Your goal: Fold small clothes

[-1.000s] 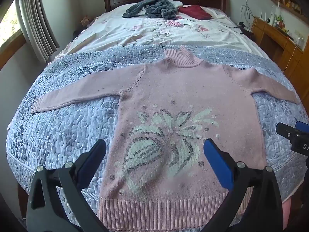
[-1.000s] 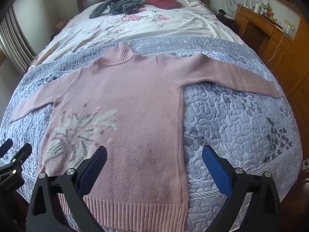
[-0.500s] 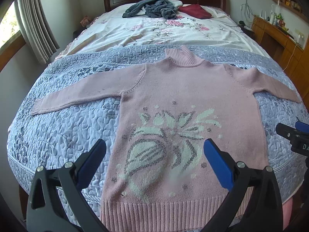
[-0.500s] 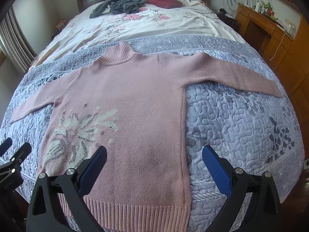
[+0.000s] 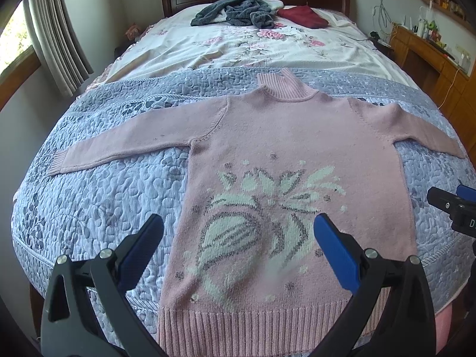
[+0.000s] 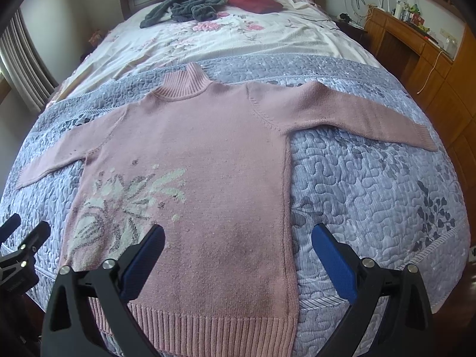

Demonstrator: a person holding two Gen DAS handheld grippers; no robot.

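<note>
Two claws, left claw point(image 5: 238, 235) and right claw point(image 6: 238, 239), hover wide apart and empty above the hem of a pink knitted sweater point(image 5: 285, 160), spread flat with sleeves outstretched on the quilted bed point(image 5: 98, 196), presumably ready for folding.

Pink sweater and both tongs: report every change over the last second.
Nothing was gripped or released. Both views creep slightly forward over the pink sweater. It lies flat, sleeves spread, on the quilt; left tongs and right tongs stay open.
</note>
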